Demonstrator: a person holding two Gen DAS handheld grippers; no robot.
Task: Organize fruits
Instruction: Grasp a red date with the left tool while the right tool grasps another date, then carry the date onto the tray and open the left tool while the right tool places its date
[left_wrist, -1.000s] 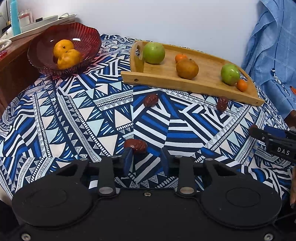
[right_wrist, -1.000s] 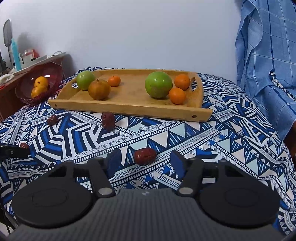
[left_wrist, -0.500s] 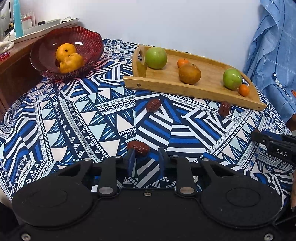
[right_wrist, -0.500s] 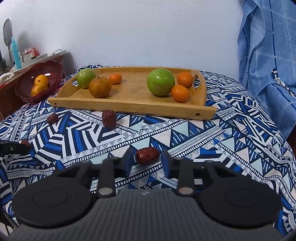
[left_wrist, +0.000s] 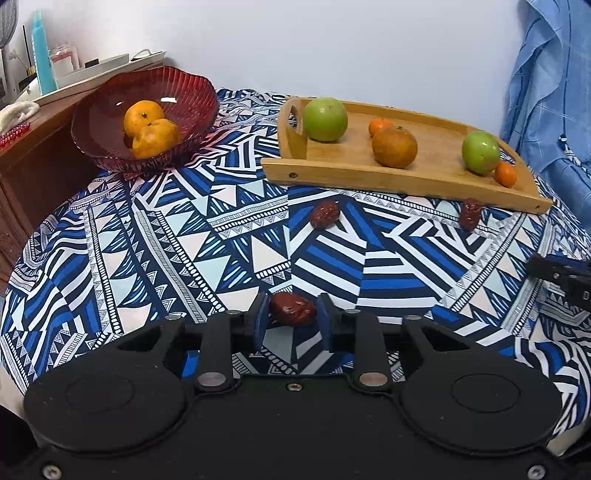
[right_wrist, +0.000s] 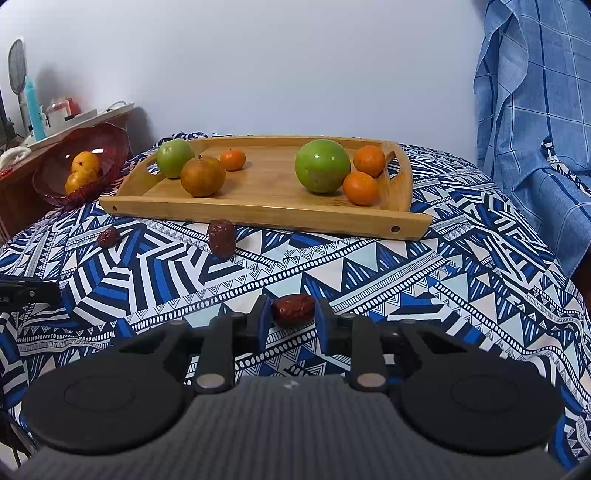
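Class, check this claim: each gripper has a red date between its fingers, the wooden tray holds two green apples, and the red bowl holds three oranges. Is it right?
Not quite. The red bowl holds two oranges, not three, as the left wrist view shows. The rest stands: each gripper has a date, and the tray holds two green apples.

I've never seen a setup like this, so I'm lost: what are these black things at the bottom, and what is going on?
No robot here: a person holds a pinching tool in each hand, each with a camera looking along its jaws. One picture comes from the left tool, whose jaws pinch a date; the other from the right tool, whose jaws are closing on a second date. On the patterned cloth lie two more dates, a wooden tray of fruit, and a red bowl holding oranges.
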